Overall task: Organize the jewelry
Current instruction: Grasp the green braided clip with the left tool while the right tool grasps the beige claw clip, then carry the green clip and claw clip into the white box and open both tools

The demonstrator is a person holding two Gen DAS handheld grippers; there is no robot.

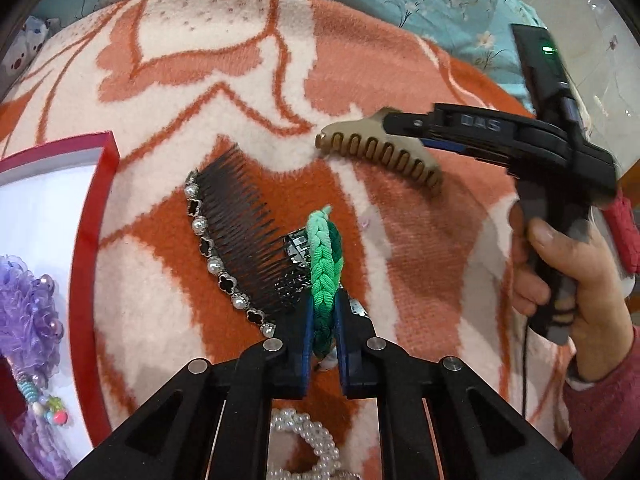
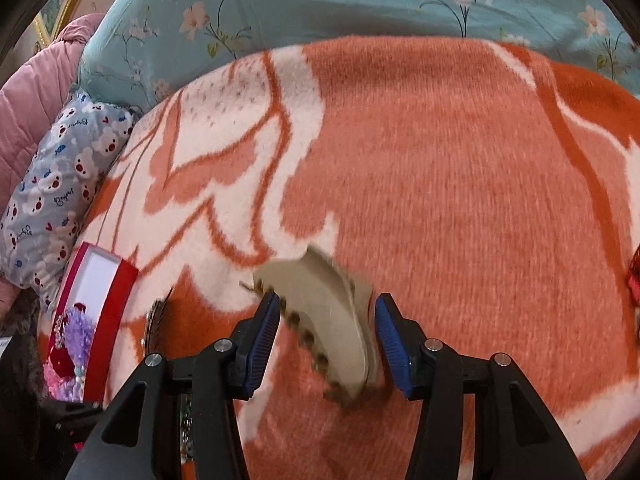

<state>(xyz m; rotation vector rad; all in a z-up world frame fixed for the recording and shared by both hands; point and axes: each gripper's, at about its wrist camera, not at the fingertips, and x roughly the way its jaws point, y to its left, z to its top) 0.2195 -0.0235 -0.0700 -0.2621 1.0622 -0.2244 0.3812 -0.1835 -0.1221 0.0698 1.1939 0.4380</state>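
My left gripper (image 1: pixel 322 332) is shut on a green braided hair tie (image 1: pixel 322 272), which sticks up between its blue pads over the orange and white blanket. A black comb with pearls (image 1: pixel 236 236) lies just left of it. My right gripper (image 2: pixel 326 332) shows in the left wrist view (image 1: pixel 404 132) at the right, with its jaws around a beige claw hair clip (image 1: pixel 380 152). In the right wrist view the clip (image 2: pixel 332 320) sits blurred between the blue pads, touching the right one, with a gap on the left.
A red box with a white lining (image 1: pixel 86 240) holds a purple hair flower (image 1: pixel 28 312) at the left; it also shows in the right wrist view (image 2: pixel 108 312). A pearl bracelet (image 1: pixel 308 444) lies below my left gripper. A teal floral sheet (image 2: pixel 360 4) lies beyond the blanket.
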